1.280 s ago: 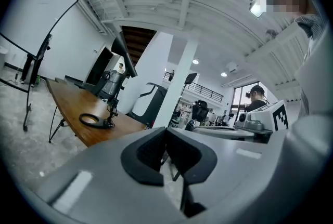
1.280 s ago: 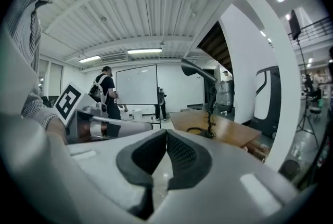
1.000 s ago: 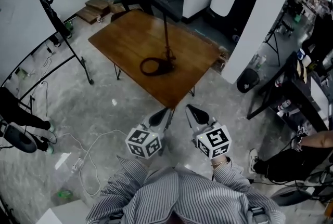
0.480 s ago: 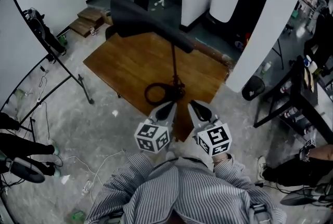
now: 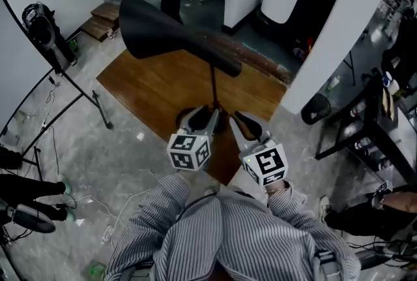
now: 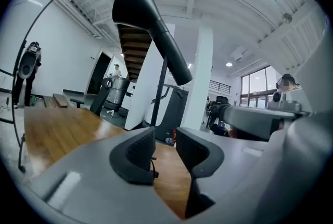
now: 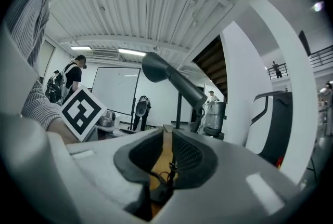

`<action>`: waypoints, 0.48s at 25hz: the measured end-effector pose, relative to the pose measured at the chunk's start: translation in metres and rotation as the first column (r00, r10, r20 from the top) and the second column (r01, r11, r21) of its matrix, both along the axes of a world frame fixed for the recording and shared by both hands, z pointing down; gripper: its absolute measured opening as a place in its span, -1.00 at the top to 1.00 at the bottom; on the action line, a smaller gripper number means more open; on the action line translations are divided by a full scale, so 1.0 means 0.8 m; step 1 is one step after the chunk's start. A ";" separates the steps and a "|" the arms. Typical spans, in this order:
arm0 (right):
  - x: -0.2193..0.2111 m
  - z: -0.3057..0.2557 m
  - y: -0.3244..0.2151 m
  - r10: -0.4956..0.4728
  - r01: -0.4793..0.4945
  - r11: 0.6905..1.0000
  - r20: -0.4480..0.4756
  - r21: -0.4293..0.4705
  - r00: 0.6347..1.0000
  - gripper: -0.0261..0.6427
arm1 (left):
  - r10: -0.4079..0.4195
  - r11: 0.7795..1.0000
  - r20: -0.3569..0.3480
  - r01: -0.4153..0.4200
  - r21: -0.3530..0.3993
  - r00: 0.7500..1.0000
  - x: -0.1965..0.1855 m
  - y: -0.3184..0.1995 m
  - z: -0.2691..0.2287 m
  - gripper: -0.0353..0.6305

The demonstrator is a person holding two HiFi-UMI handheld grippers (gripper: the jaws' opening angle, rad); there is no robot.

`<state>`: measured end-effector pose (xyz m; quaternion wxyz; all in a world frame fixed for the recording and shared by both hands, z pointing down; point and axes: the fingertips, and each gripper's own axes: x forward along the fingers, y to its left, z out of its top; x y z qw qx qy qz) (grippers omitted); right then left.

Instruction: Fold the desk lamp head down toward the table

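Left jaws: the left gripper (image 6: 165, 137) holds its jaws spread, and they have just been opening. Nothing stands between them; only bare wood shows through the gap.
Right jaws: the right gripper (image 7: 167, 140) shows just a narrow slit between its jaws, which have just been opening a little. They pinch nothing; wood and a dark cable show beyond the slit.
Placement: the two grippers sit side by side over the near corner of the brown wooden worktop (image 5: 146, 81). Both point at the lamp and touch none of it.
Stem: the thin black stem (image 5: 213, 87) rises upright just beyond the jaw tips. Its lower end is hidden behind the grippers.
Task's thing: the black cone-shaped lamp head (image 5: 166, 32) sits high on the stem. It is tilted, with the wide mouth up to the left in the head view and the narrow tube running down to the right.
Step in hand: an approach, by my reading; the head looks unfolded.
Doing it well: the right jaws likely need more spread before they can take anything. One gripper could steady the stem low down. The other would do better on the slim tube than on the wide cone, and should swing it down slowly.
Risk: a push without bracing may tip the lamp.
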<state>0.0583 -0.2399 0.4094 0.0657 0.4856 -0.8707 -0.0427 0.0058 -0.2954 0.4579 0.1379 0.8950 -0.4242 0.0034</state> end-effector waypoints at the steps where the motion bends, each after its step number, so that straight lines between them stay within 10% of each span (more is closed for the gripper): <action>1: 0.001 -0.006 -0.008 -0.003 0.003 1.000 0.001 0.011 1.000 0.77 | -0.006 1.000 0.007 0.006 -0.002 1.000 0.001 -0.008 0.001 0.55; 12: 0.025 -0.032 -0.077 0.021 -0.012 0.996 -0.111 0.084 0.994 0.47 | -0.030 0.999 0.076 0.031 -0.013 0.997 0.029 -0.088 0.022 0.42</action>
